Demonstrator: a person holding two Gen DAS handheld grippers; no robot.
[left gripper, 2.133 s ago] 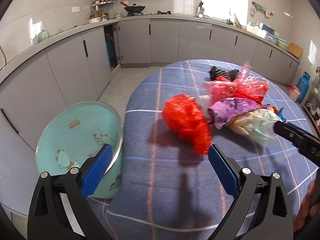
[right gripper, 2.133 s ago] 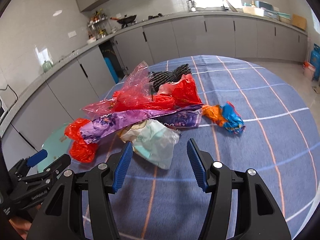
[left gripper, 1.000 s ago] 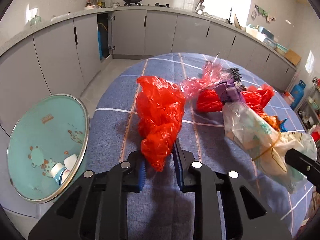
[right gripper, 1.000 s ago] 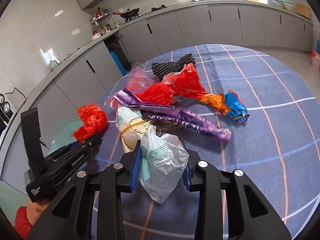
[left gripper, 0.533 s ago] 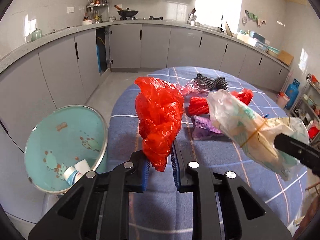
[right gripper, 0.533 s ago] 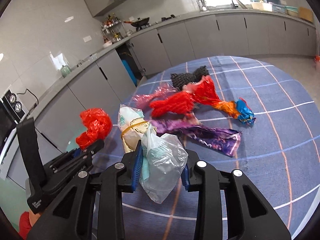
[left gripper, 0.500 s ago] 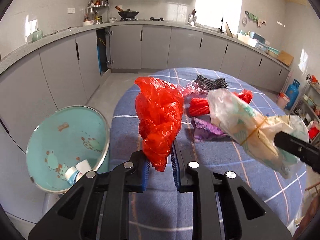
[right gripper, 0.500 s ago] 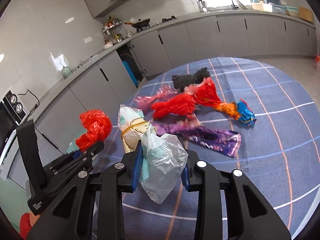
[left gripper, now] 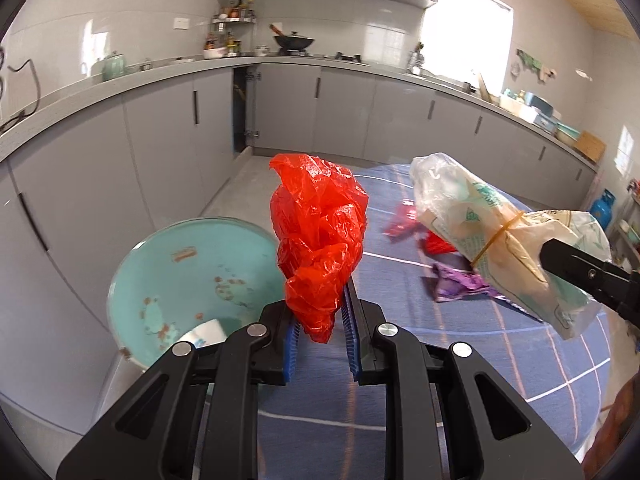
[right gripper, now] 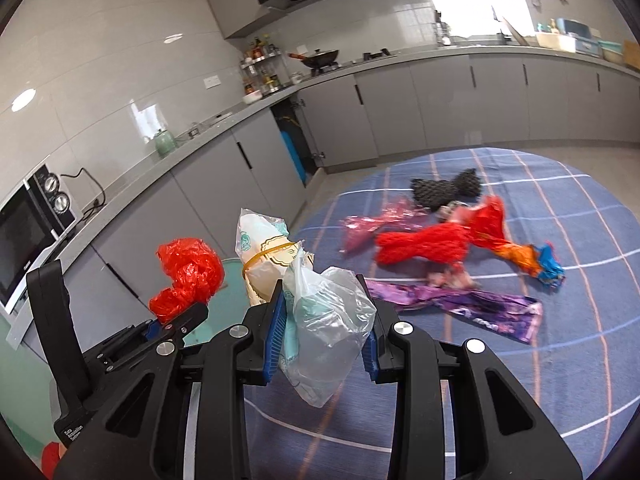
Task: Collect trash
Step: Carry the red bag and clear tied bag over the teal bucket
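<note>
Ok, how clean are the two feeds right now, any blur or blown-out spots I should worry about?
Left wrist view: the window is blown out white, the red bag in the left gripper is sharp, the trash behind it smeared. Right wrist view: the clear bag in the right gripper is crisp, the red net on the table is motion-blurred, and the window glares. Both bend the cabinets, fisheye.

"Data Acquisition System" on left tongs [right gripper: 176, 322]

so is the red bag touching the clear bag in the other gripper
Apart. The left wrist view shows blue tablecloth between the red bag and the clear bag; the right wrist view shows a gap too.
</note>
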